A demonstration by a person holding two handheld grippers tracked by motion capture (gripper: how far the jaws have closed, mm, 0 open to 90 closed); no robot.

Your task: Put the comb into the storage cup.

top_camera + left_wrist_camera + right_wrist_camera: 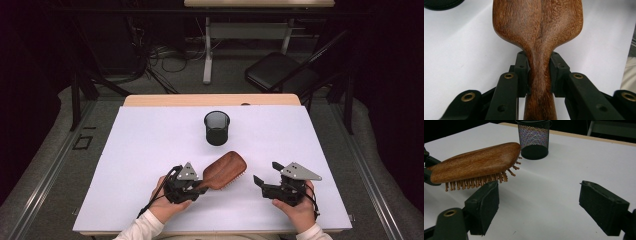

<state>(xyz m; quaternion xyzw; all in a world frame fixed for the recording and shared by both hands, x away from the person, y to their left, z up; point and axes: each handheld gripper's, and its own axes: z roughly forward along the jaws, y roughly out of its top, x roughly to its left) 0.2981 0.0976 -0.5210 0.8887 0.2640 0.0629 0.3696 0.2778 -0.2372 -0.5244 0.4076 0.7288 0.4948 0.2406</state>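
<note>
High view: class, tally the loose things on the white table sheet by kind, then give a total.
Wooden hairbrush: 1, its handle clamped in the left gripper
Black mesh cup: 1, standing upright
Total: 2

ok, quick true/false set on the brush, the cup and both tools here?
1. The left tool grips the brush by its handle. True.
2. The brush stands inside the cup. False: it is held above the table, apart from the cup.
3. The right tool is open with nothing between its pads. True.
4. The brush's bristles point up. False: they point down, toward the table.
5. The cup lies on its side. False: it stands upright.
</note>
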